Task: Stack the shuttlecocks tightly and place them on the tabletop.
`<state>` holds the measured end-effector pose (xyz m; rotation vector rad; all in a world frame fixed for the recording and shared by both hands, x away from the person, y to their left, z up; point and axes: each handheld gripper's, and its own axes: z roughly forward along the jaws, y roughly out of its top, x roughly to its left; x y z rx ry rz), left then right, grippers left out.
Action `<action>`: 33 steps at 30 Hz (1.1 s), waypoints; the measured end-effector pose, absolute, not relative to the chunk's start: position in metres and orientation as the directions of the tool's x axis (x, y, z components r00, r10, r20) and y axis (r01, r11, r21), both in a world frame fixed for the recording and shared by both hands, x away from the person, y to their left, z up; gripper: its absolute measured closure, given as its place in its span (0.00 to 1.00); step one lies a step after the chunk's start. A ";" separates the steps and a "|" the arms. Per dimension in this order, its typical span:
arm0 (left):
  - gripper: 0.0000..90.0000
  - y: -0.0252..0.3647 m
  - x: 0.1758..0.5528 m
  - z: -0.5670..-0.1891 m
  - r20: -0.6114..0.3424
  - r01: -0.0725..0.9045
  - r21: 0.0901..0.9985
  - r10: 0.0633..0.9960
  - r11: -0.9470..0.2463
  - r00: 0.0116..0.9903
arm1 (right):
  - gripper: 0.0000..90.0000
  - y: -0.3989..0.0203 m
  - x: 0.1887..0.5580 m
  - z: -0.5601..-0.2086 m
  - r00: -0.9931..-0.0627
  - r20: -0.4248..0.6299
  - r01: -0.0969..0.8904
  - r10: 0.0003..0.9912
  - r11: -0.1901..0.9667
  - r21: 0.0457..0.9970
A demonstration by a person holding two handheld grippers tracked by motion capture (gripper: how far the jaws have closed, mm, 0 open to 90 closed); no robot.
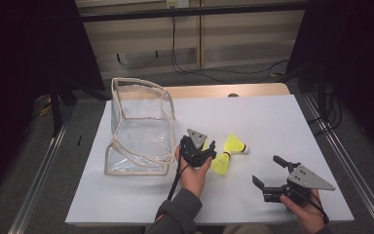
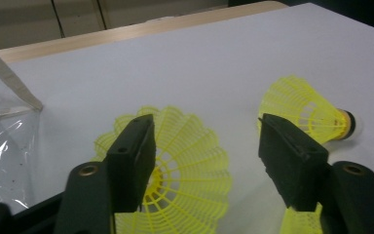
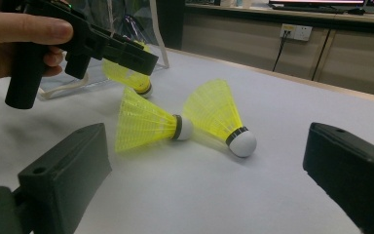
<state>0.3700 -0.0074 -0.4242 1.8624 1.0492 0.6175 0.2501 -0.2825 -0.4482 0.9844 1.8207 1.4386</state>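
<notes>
Three yellow shuttlecocks sit near the clear plastic bag [image 1: 139, 127], all to its right on the white sheet [image 1: 272, 122]. The first shuttlecock [image 3: 135, 78] hangs just off the sheet, pinched by the left gripper [image 1: 205, 148], whose jaws are partly closed on its meshed skirt. The second shuttlecock [image 1: 220, 163] and third shuttlecock [image 1: 235, 145] lie on their sides, skirts touching, corks white and rounded. The bag is soft, glossy, creased, edged with cream piping, its mouth standing open. The right gripper [image 1: 268, 171], farthest from the bag, holds nothing, jaws spread wide. Bare sheet stretches behind and right of the shuttlecocks.
</notes>
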 end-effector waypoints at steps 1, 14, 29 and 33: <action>0.44 -0.007 0.372 -0.424 0.004 0.419 0.871 0.857 -0.256 0.515 | 0.03 -0.283 0.250 -0.448 -0.537 -0.016 0.179 0.844 0.133 0.975; 0.83 -0.007 0.386 -0.426 -0.002 0.450 0.849 0.848 -0.279 0.530 | 0.03 -0.283 0.250 -0.448 -0.536 -0.006 0.182 0.844 0.123 0.976; 0.97 -0.011 0.399 -0.423 -0.044 0.484 0.832 0.839 -0.270 0.542 | 0.03 -0.283 0.250 -0.448 -0.538 -0.007 0.182 0.843 0.124 0.976; 0.97 -0.013 0.401 -0.423 -0.059 0.492 0.830 0.836 -0.262 0.546 | 0.03 -0.284 0.250 -0.448 -0.539 -0.010 0.182 0.843 0.128 0.975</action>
